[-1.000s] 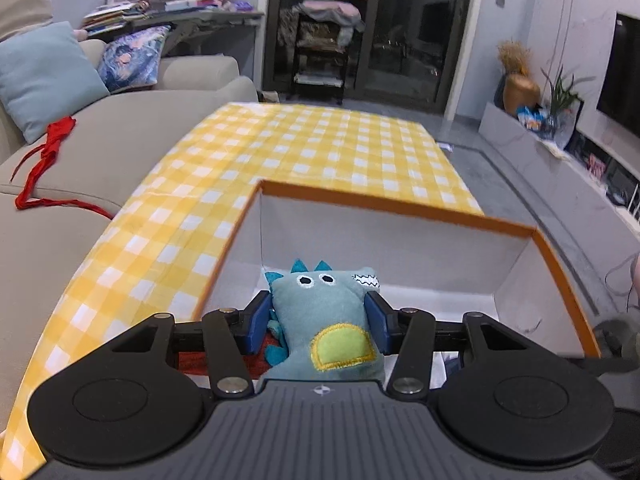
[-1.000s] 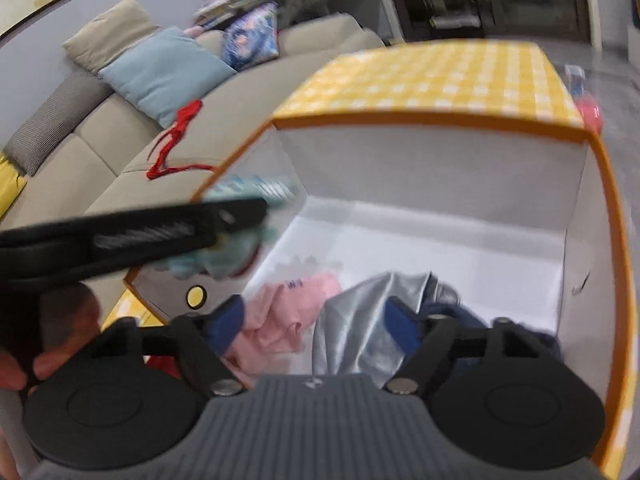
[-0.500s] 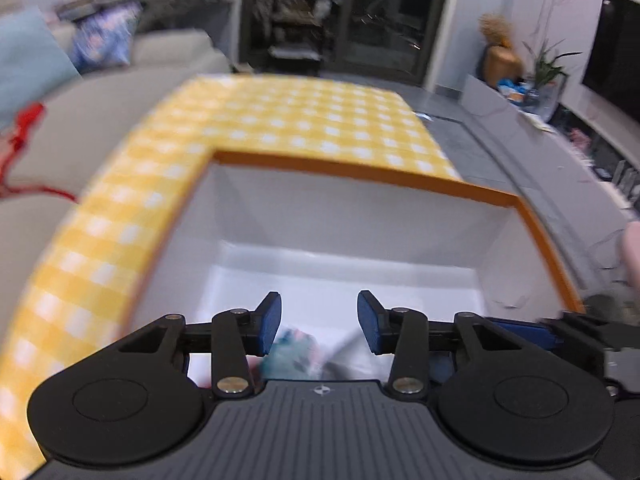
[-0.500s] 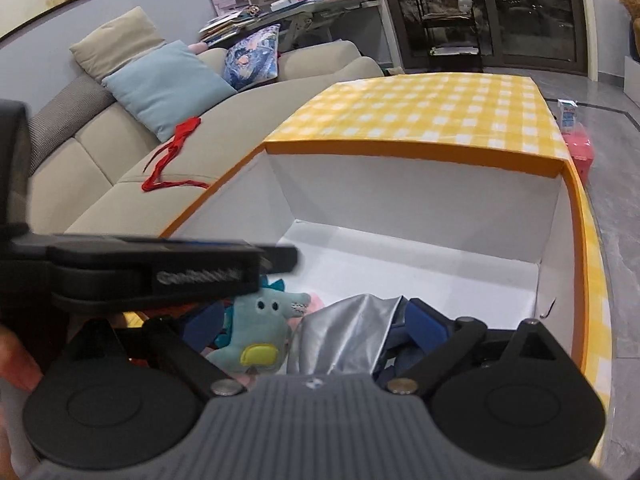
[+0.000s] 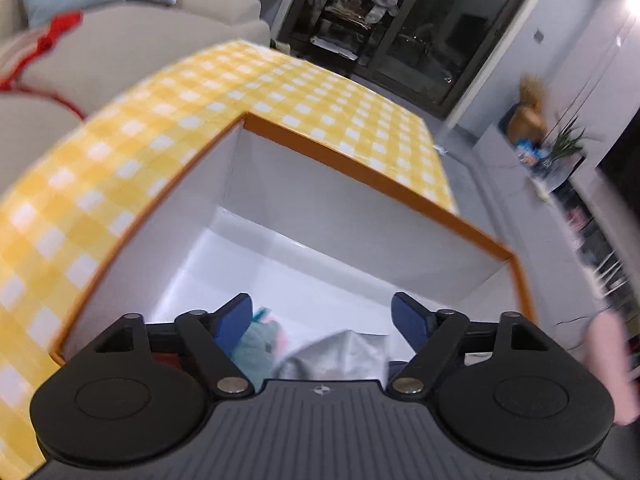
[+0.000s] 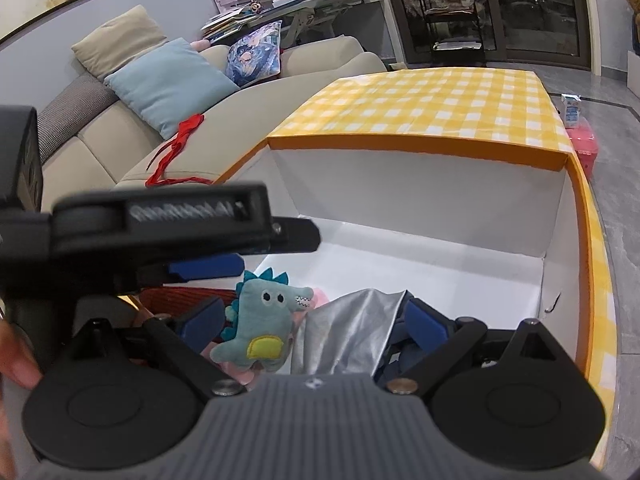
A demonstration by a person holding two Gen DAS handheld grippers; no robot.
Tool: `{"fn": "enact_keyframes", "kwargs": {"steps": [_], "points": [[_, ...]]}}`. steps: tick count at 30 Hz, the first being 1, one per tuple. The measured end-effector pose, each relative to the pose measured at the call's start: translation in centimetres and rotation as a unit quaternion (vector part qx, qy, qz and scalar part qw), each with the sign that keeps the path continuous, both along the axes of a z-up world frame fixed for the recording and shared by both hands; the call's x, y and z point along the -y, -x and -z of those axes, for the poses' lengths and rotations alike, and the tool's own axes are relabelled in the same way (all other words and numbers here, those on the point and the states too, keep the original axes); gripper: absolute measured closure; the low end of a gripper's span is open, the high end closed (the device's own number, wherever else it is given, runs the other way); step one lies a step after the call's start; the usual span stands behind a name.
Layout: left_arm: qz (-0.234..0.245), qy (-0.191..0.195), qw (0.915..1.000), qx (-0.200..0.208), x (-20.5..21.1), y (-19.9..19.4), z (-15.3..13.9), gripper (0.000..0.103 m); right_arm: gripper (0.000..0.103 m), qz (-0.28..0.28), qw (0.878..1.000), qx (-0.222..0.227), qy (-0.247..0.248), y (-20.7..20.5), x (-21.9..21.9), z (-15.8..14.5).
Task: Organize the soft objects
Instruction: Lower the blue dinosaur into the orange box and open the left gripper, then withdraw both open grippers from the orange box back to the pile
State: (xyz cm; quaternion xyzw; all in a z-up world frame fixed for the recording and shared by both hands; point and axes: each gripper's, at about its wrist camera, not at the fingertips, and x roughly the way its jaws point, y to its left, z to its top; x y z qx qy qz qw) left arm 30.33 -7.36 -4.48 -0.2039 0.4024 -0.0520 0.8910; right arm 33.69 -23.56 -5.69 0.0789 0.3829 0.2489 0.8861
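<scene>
Right wrist view is showing the right gripper (image 6: 314,322) hanging over the near end of an open box (image 6: 420,196) with white walls and an orange rim, its fingers spread wide and gripping nothing. A teal dinosaur toy (image 6: 260,320) is lying loose at the near left of the box floor, head pointing right, touching a crumpled silver cloth (image 6: 348,332) just to its right. A bit of pink cloth (image 6: 320,295) is peeking out between them, and a dark red cloth (image 6: 180,296) is lying to the toy's left. The left gripper (image 6: 208,266) is reaching in from the left above the toy. Left wrist view is showing the left gripper (image 5: 322,320) with its jaws opening wide; the toy (image 5: 256,352) and silver cloth (image 5: 340,352) are lying below the gap, blurred, no pad pressing on them. The box is sitting on a yellow checked cloth (image 5: 304,92), with a beige sofa (image 6: 120,140) at far left.
</scene>
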Motion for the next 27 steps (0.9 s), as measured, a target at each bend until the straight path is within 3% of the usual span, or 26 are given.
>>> {"fn": "enact_keyframes", "kwargs": {"steps": [2,9,14,21,27], "points": [[0.011,-0.003,0.9995,-0.029,-0.1,-0.5,-0.1,0.003,0.008,0.004,1.000,-0.005,0.004,0.0,0.0,0.1],[0.010,-0.072,0.9973,-0.011,0.7,-0.1,-1.0,0.003,0.006,0.024,0.999,0.025,-0.005,0.9,0.1,-1.1],[0.009,-0.036,0.9993,0.000,0.0,0.7,-1.9,0.003,0.003,0.066,0.996,0.038,0.042,1.5,-0.5,-1.5],[0.001,0.009,0.9998,0.017,-1.5,1.6,-3.4,0.003,0.003,0.087,0.994,0.059,0.041,3.1,-0.8,-2.4],[-0.007,0.021,0.9995,0.022,-3.2,2.7,-4.9,0.003,0.003,0.125,0.989,0.074,0.040,5.2,0.2,-3.2]]}}
